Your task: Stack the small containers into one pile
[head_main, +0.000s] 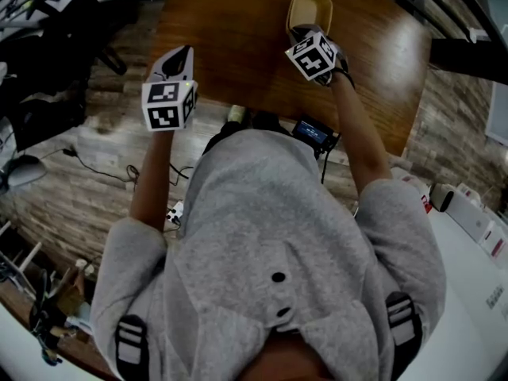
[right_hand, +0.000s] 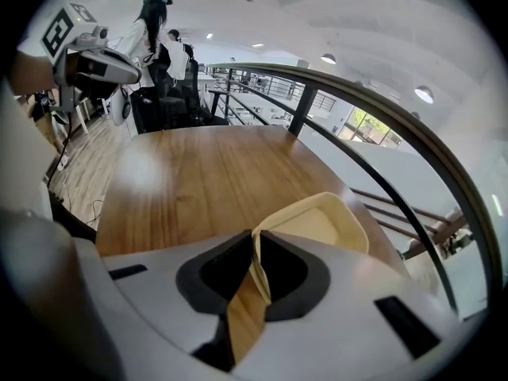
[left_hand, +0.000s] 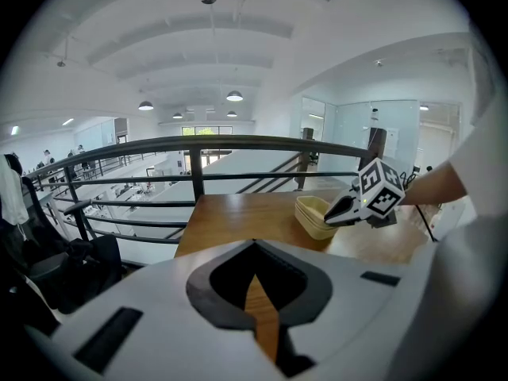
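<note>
Pale yellow small containers (head_main: 311, 6) sit nested in one pile at the far right of the wooden table (head_main: 238, 46). My right gripper (head_main: 302, 32) points down at the pile's near rim. In the right gripper view the top container (right_hand: 325, 221) has its thin rim between the jaws of the right gripper (right_hand: 255, 252), with a slit of wood showing beside the rim; the jaws are open. My left gripper (head_main: 181, 54) hovers over the table's left edge, shut and empty. From the left gripper view, that left gripper (left_hand: 255, 284) faces the pile (left_hand: 313, 217) and the right gripper (left_hand: 341, 211).
A dark metal railing (left_hand: 198, 143) runs past the table's far side. A small device with a screen (head_main: 316, 132) lies at the table's near edge. Cables (head_main: 119, 169) trail on the wooden floor at the left, with black chairs (head_main: 48, 46) beyond. A white counter (head_main: 468, 292) stands at the right.
</note>
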